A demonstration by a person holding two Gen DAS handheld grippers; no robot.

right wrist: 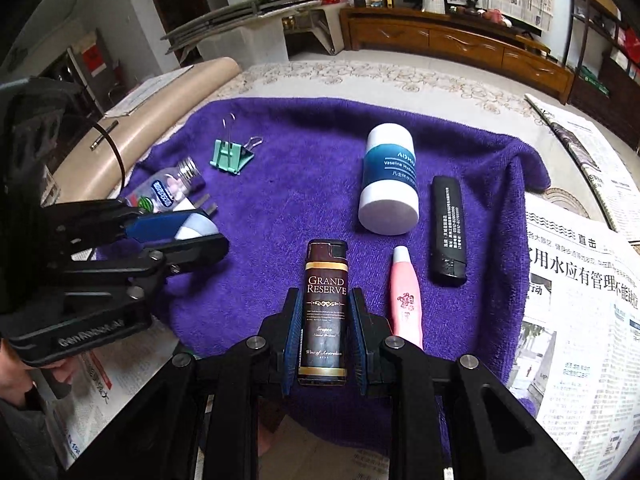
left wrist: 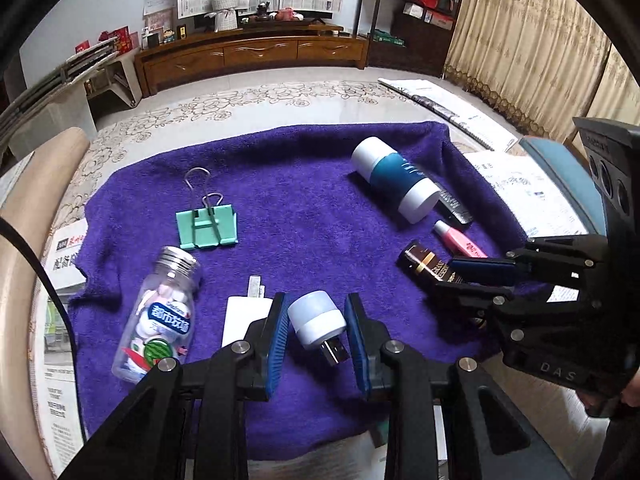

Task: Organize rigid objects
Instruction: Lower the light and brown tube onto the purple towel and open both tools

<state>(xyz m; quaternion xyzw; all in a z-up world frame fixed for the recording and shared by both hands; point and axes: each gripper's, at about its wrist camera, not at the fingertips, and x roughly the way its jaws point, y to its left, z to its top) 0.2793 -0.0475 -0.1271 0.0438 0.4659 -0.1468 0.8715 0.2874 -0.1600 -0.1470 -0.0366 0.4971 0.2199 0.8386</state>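
Our left gripper (left wrist: 316, 330) has its blue fingers (left wrist: 276, 336) on either side of the little white USB light (left wrist: 316, 322), but there's a gap on both sides, so it's released, not squeezing. The light lies on the purple towel (left wrist: 300, 208), plug end toward us, just beside the white charger (left wrist: 240, 316) and the mint bottle (left wrist: 160, 316). Our right gripper (right wrist: 324, 336) is clenched on the brown Grand Reserve lighter (right wrist: 325, 312), near the towel's front edge. Just right of it lies the pink tube (right wrist: 406, 296), then the black lighter (right wrist: 447, 232). The white-and-teal bottle (right wrist: 390, 180) and green binder clip (right wrist: 232, 156) sit farther back.
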